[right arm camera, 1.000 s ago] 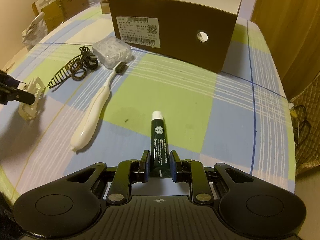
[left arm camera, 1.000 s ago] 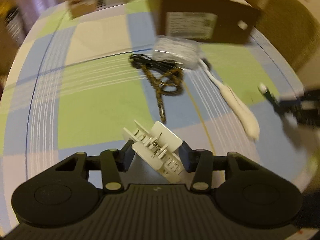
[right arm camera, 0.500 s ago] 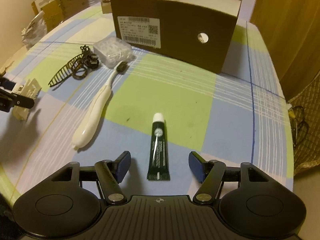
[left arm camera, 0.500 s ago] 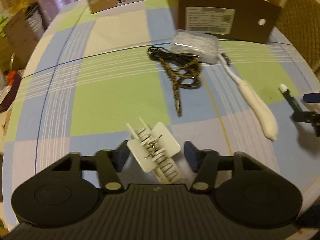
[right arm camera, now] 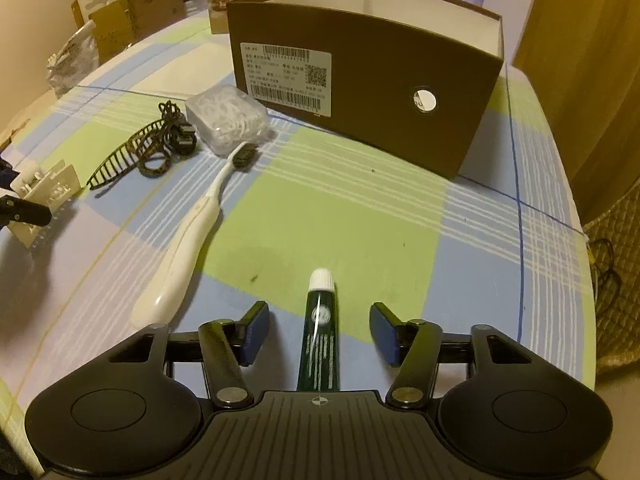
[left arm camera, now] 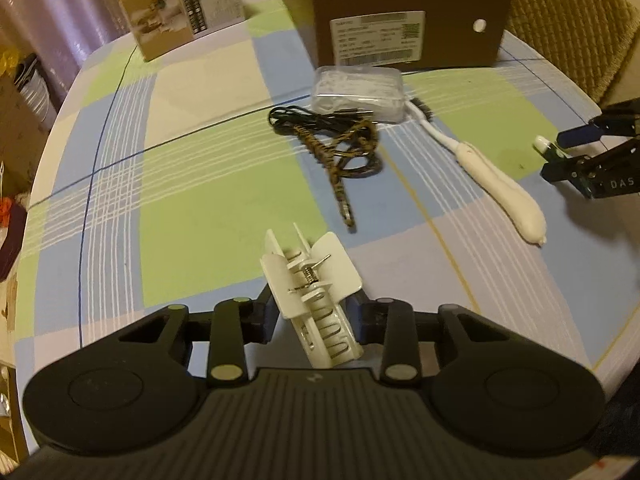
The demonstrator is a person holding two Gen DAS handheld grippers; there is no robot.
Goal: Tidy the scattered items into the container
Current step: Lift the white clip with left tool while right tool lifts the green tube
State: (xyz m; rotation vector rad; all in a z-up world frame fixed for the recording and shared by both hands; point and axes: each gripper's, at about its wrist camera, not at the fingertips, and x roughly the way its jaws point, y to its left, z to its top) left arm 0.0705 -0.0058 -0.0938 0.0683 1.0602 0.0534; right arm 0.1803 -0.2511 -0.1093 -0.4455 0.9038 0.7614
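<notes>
My left gripper (left arm camera: pixel 314 312) is shut on a white hair claw clip (left arm camera: pixel 316 280) near the table's front edge; the clip (right arm camera: pixel 44 192) also shows at far left in the right wrist view. My right gripper (right arm camera: pixel 320 332) stands open, its fingers on either side of a dark green toothpaste tube (right arm camera: pixel 319 320) lying flat on the checked cloth. Further in lie a white toothbrush (right arm camera: pixel 188 240), a brown hair claw (right arm camera: pixel 120 158), a black cable (right arm camera: pixel 172 136) and a clear packet (right arm camera: pixel 228 118). The open brown box (right arm camera: pixel 360 92) stands behind them.
A small printed carton (left arm camera: pixel 184 24) sits at the back left of the table. Cardboard boxes (right arm camera: pixel 132 20) and a bag stand beyond the left edge. A woven chair back (left arm camera: pixel 572 20) rises behind the brown box. The table's right edge (right arm camera: pixel 580 220) runs close by.
A second ago both grippers were shut on their items, then both opened. Now the left has shut on the white clip again; the right stays open and has slid forward over the tube.
</notes>
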